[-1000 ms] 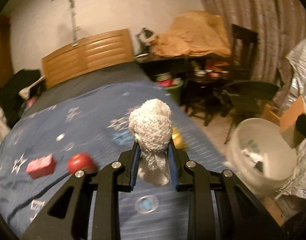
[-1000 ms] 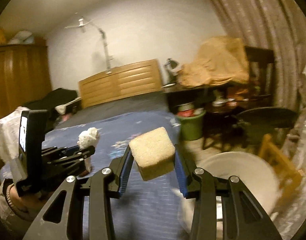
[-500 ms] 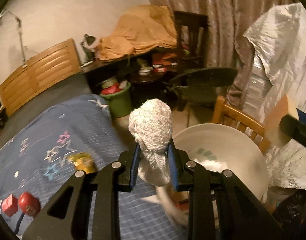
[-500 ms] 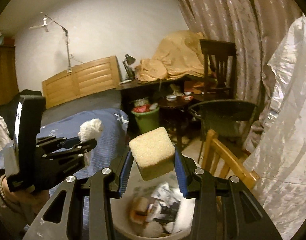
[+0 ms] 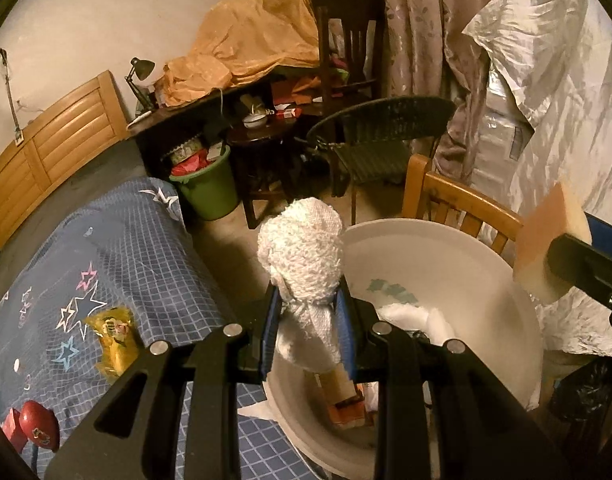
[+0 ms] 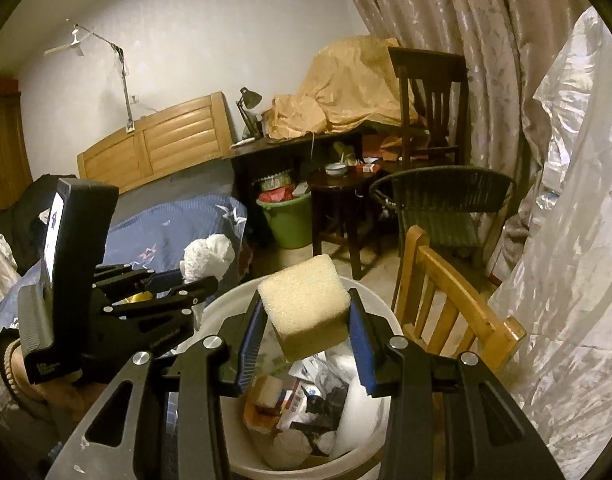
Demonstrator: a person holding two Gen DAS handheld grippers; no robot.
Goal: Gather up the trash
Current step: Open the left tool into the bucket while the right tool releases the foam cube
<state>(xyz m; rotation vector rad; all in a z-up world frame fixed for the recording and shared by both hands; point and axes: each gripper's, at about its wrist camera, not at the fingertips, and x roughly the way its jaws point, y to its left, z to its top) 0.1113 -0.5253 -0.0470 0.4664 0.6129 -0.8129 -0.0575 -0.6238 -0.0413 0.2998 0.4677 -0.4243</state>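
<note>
Left gripper (image 5: 308, 332) clamps a rag (image 5: 302, 248), right gripper (image 6: 306, 344) a sponge (image 6: 306, 304); released at the bin's (image 5: 458, 236) nine-o'clock rim, the rag may miss.

A bed (image 5: 106, 248) with a blue star-print cover lies to the left, its wooden headboard (image 6: 158, 140) against a pale wall (image 6: 186, 40). Ahead stands a dark desk (image 6: 298, 144) heaped with tan cloth (image 6: 338, 88) (a small lamp (image 6: 248, 100) beside it). Patterned curtains (image 6: 486, 60) hang to the right, above a wooden chair (image 6: 446, 300).
</note>
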